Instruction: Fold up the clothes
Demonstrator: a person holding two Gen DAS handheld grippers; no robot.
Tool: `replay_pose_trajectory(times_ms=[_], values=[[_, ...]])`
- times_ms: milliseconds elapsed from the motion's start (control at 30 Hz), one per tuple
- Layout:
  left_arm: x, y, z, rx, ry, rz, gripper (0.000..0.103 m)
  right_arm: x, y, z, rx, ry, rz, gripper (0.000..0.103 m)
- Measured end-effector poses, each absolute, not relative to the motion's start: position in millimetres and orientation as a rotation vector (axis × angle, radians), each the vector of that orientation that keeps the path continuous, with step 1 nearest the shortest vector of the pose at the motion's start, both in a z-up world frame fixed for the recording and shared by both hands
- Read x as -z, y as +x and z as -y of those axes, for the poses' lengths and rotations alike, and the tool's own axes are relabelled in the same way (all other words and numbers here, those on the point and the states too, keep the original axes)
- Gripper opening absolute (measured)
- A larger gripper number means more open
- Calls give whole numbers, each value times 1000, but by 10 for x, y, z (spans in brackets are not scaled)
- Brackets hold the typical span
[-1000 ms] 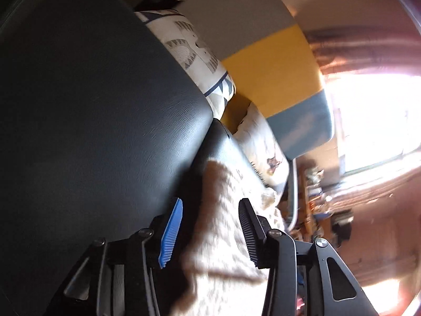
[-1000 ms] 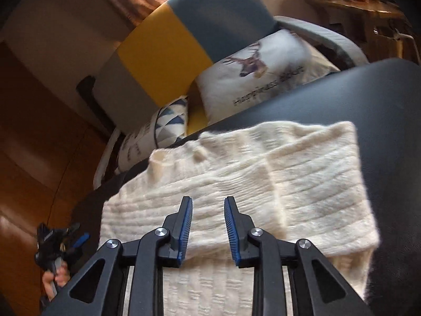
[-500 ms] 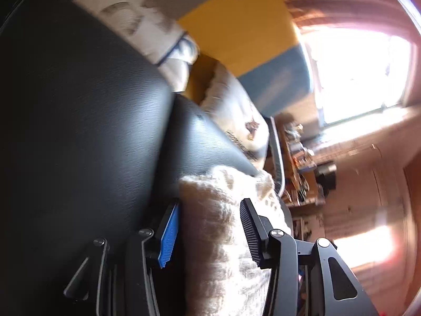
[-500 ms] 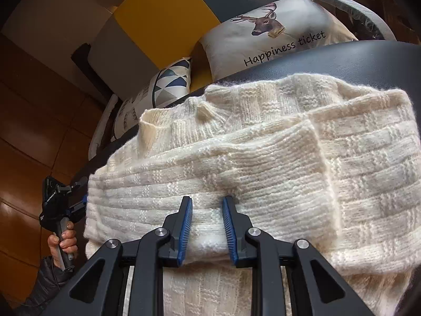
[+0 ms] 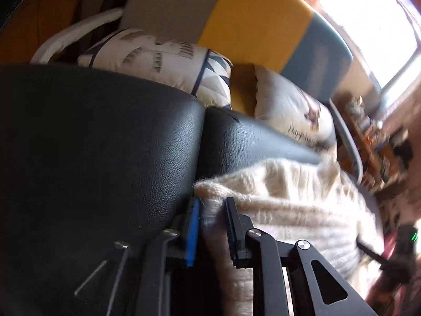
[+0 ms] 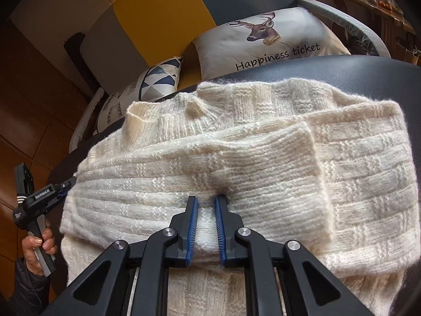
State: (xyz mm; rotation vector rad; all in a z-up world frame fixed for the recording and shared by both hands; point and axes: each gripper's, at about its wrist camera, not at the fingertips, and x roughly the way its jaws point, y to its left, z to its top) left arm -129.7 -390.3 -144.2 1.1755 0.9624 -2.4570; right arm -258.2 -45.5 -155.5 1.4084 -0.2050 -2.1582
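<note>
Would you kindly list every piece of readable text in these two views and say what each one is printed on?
"Happiness ticket": black script on the white deer pillow, under the deer's head.
Small white label on the left gripper, side of its body: too small to read surely.
Lettering on the same pillow in the left wrist view: blurred, unreadable.

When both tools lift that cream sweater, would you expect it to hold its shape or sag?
Likely sag: the cream sweater is thick soft knit, already folded in drooping layers. It probably won't slip, since the right tool and left tool pinch fuzzy fabric.

Both grippers' fingers (image 6: 195,212) have closed onto the sweater (image 6: 263,163).
</note>
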Motion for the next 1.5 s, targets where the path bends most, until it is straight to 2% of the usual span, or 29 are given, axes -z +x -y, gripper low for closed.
replay_pose_trajectory(times_ms=[100, 133, 233, 333, 433, 467, 533, 700, 867, 933, 1133, 1233, 1333, 1500], values=[[1237, -1163, 3948, 2450, 1061, -1034, 28, 1540, -2624, 443, 2129, 1425, 235, 15], [1164, -1091, 3957, 2460, 1020, -1063, 36, 1516, -2642, 434, 2121, 1427, 245, 15], [1016, -1001, 3760, 2583, 991, -1043, 46, 1344, -2671, 404, 2145, 1359, 258, 17], [1062, -1169, 3481, 2646, 1095, -966, 47, 1229, -2737, 414, 2162, 1327, 242, 18], [1261, -1348, 3271, 2596, 1237, -840, 47, 1352, -2892, 524, 2242, 1406, 51, 18], [1364, -1413, 3245, 2545, 1273, -810, 47, 1414, -2931, 520, 2249, 1413, 52, 18], [1498, -1373, 3239, 2551, 1223, -797, 45, 1478, -2956, 528, 2271, 1396, 35, 17], [1421, -1343, 3166, 2527, 1243, -690, 45, 1432, -2918, 570, 2266, 1367, -50, 17], [1136, -1248, 3041, 2580, 1137, -740, 45, 1164, -2856, 290, 2264, 1338, 53, 22], [1085, -1195, 2954, 2623, 1120, -720, 45, 1126, -2842, 39, 2250, 1341, 187, 25], [1314, -1166, 2850, 2603, 1202, -673, 46, 1504, -3020, -531, 2090, 1449, 630, 30], [1374, -1093, 2875, 2603, 1180, -697, 46, 1652, -3017, -486, 2027, 1469, 658, 30], [1406, -1069, 2865, 2601, 1171, -656, 46, 1512, -2968, -328, 2059, 1410, 551, 11], [1380, -990, 2807, 2592, 1119, -517, 46, 1069, -2974, -65, 2210, 1287, 287, 8]])
